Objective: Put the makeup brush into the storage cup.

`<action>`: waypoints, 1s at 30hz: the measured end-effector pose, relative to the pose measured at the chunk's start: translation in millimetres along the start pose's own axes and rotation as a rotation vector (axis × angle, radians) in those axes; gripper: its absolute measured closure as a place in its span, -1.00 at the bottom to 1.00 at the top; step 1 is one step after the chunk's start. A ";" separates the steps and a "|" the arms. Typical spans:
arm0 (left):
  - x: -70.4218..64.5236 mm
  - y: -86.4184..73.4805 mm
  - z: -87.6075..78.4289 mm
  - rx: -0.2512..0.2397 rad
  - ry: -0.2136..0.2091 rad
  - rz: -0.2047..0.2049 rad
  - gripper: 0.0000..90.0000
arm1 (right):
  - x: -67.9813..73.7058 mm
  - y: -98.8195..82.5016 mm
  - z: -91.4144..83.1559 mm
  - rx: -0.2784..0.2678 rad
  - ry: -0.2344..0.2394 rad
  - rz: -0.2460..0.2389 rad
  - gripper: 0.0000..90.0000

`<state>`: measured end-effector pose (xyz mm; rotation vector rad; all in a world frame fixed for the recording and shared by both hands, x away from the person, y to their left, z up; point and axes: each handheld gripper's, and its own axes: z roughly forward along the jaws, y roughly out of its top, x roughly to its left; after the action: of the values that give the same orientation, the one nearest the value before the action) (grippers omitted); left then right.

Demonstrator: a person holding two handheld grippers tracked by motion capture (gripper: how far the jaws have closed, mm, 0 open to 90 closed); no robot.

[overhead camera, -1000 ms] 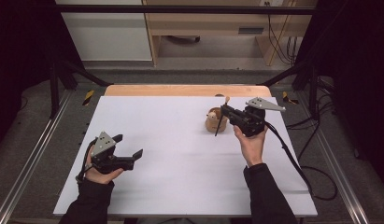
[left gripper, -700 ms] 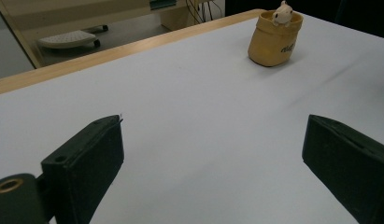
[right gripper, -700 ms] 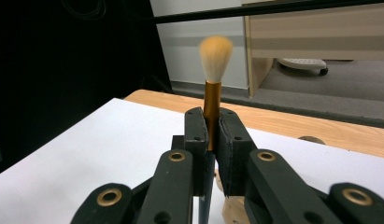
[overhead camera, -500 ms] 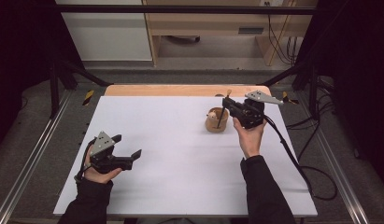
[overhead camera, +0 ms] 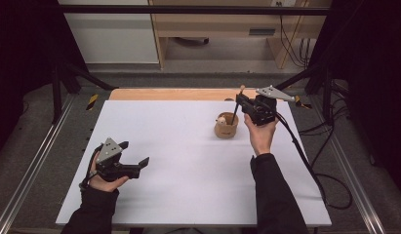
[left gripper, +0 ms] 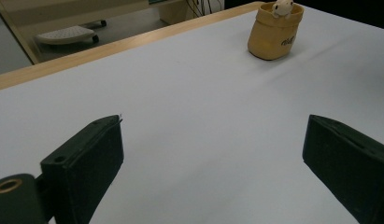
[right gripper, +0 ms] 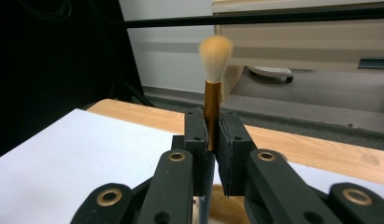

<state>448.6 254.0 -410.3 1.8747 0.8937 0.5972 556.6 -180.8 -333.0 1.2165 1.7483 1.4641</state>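
Above the little pot (overhead camera: 226, 126), your right gripper (right gripper: 211, 135) held the brush (right gripper: 213, 84) tight, perhaps not all in yet; your left gripper (overhead camera: 139, 163) waited wide open.

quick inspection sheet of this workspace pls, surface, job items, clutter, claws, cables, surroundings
surface: white tabletop, wooden strip along its far edge
job's things: makeup brush, bristles up, clamped in the right claw; tan cup holding a small pale figure
clutter: nothing seen
grippers: right claw shut on the brush beside the cup; left claw open, holding nothing, low over the near-left tabletop
cables: black cable trails from the right claw off the table's right edge
surroundings: grey floor, wooden furniture behind
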 end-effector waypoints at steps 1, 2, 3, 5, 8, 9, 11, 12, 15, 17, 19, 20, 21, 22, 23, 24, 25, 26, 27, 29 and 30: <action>0.0 0.0 -0.1 -0.001 0.000 -0.002 -0.90 | -0.9 0.7 0.9 -0.003 -0.008 0.002 0.86; 0.0 0.0 -0.2 -0.001 0.000 0.000 -0.90 | -2.0 1.3 2.0 -0.009 -0.017 0.002 0.86; 0.0 0.1 -0.3 -0.002 0.000 0.001 -0.90 | -2.5 1.6 2.6 -0.010 -0.020 0.006 0.86; 0.0 0.3 -0.6 -0.004 -0.001 0.002 -0.90 | -3.9 2.4 5.4 -0.008 -0.028 0.004 0.86; 0.1 0.4 -0.9 -0.007 -0.002 0.002 -0.90 | -5.0 3.7 9.9 -0.010 -0.033 0.008 0.86; 0.0 0.5 -0.9 -0.007 -0.003 0.002 -0.90 | -5.2 4.0 11.1 -0.011 -0.036 0.006 0.86; -0.2 0.5 -1.0 -0.009 -0.004 0.003 -0.90 | -6.2 4.3 14.4 -0.007 -0.045 0.004 0.86; -0.3 0.6 -1.1 -0.009 -0.006 0.003 -0.90 | -6.6 4.0 15.6 -0.009 -0.047 0.003 0.86; -0.7 0.8 -0.9 -0.009 -0.006 0.005 -0.90 | -7.9 2.2 21.4 0.000 -0.056 0.002 0.85; -1.1 0.8 -0.8 -0.007 -0.008 0.007 -0.90 | -8.6 0.4 25.2 0.005 -0.063 0.001 0.86; -1.4 0.9 -0.9 -0.006 -0.008 0.010 -0.90 | -8.8 -1.9 29.7 0.012 -0.067 0.005 0.86; -1.3 0.9 -1.1 -0.006 -0.009 0.010 -0.90 | -8.6 -3.0 31.8 0.013 -0.067 0.005 0.86; -1.4 1.0 -1.3 -0.008 -0.008 0.008 -0.90 | -8.2 -4.2 33.9 0.015 -0.068 0.004 0.86; -1.1 1.2 -1.5 -0.009 -0.007 0.010 -0.90 | -8.1 -5.3 35.5 0.019 -0.070 0.001 0.86; -1.1 1.2 -1.7 -0.009 -0.007 0.011 -0.90 | -8.0 -6.4 36.8 0.023 -0.071 -0.003 0.86; -1.1 1.3 -1.8 -0.009 -0.007 0.012 -0.90 | -7.5 -7.4 38.2 0.027 -0.074 -0.001 0.86; -1.1 1.4 -1.8 -0.010 -0.007 0.011 -0.90 | -8.0 -8.1 39.3 0.026 -0.076 -0.010 0.86; -1.2 1.5 -1.7 -0.011 -0.007 0.012 -0.90 | -7.8 -8.7 40.1 0.033 -0.079 -0.007 0.86; -1.3 1.5 -1.7 -0.010 -0.007 0.012 -0.90 | -8.5 -9.2 40.9 0.031 -0.078 -0.014 0.86; -1.4 1.5 -1.7 -0.010 -0.007 0.013 -0.90 | -8.5 -9.8 41.7 0.035 -0.080 -0.009 0.86; -1.4 1.6 -1.8 -0.011 -0.007 0.012 -0.90 | -8.5 -10.1 42.2 0.036 -0.082 -0.008 0.86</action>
<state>447.0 253.4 -408.1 1.8724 0.8730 0.6015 593.3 -168.9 -354.6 1.2683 1.7303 1.3639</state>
